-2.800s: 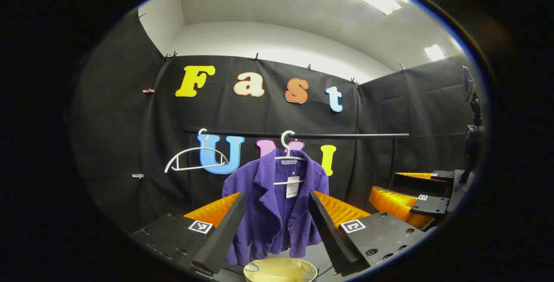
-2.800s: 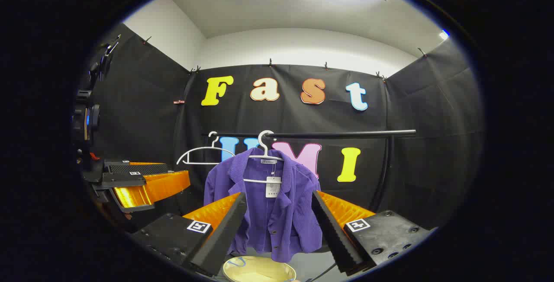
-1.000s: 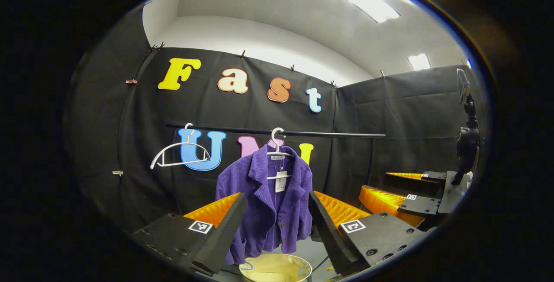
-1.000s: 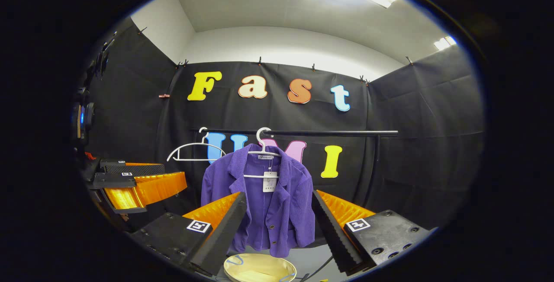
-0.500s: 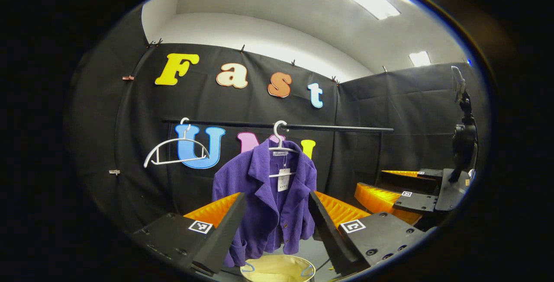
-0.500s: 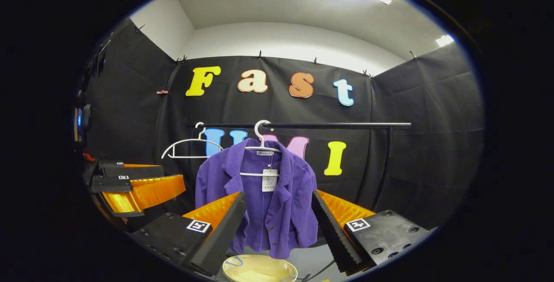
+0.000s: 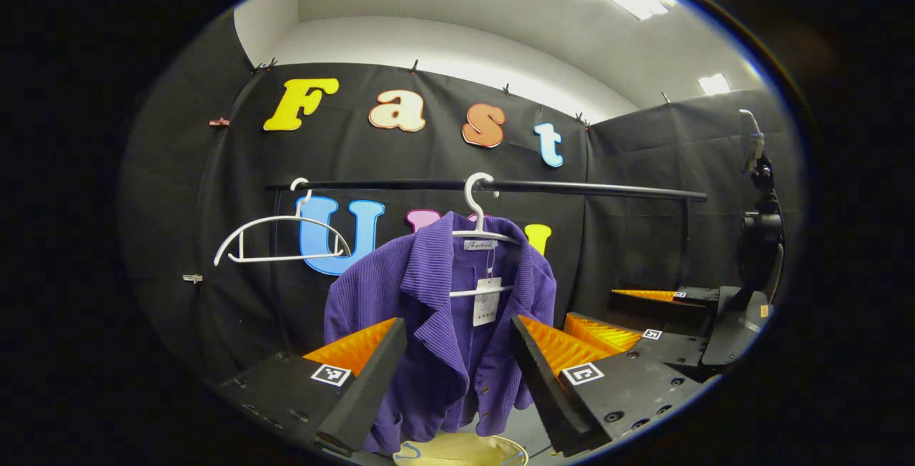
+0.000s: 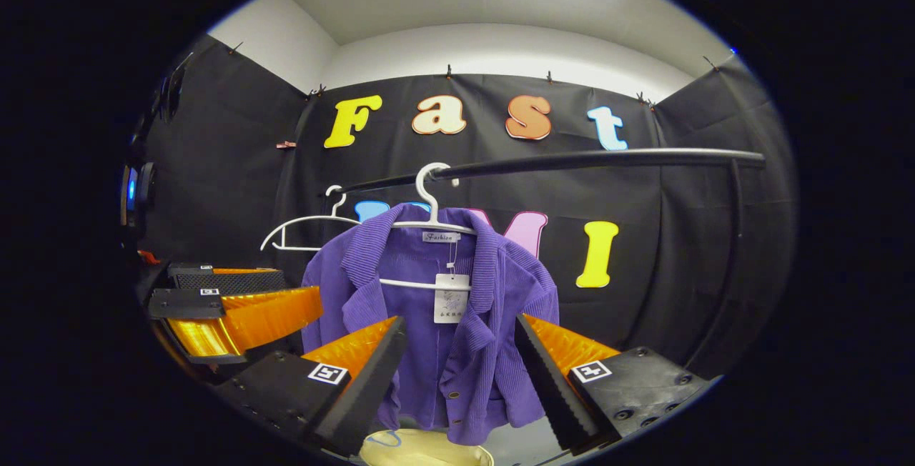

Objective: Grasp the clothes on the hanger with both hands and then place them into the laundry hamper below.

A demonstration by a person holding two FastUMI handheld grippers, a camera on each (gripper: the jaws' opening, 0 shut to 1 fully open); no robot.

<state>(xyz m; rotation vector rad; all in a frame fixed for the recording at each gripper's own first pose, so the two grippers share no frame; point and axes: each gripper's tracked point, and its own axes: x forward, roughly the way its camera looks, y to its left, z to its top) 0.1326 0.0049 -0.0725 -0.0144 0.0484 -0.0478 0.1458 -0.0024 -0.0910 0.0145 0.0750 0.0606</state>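
While I've pushed both grippers in toward the rail (image 7: 586,189), the purple jacket (image 7: 436,323) now looms larger in both views than half a second ago, and it sits right between my fingers. So I'm on the approach, grasp not made yet. Left gripper (image 7: 457,373): jaws spread wide, nothing between them but air, jacket a little beyond. Right gripper (image 8: 461,373): same, wide apart and empty; I also see it off at the right edge of the left gripper view, and the left one at the left edge of the right gripper view. Jacket hangs on its white hanger (image 8: 429,226) near the left end of the rail, open front, paper tag (image 8: 450,305) dangling at the collar. Hamper (image 7: 465,452) sits directly under the hem, its pale rim just peeking at the bottom edge. Count: one jacket, two hangers (one loaded, one bare hanger (image 7: 279,241) further left on the rail), one rail, one hamper, two grippers. Next I'd guess each gripper takes a shoulder.
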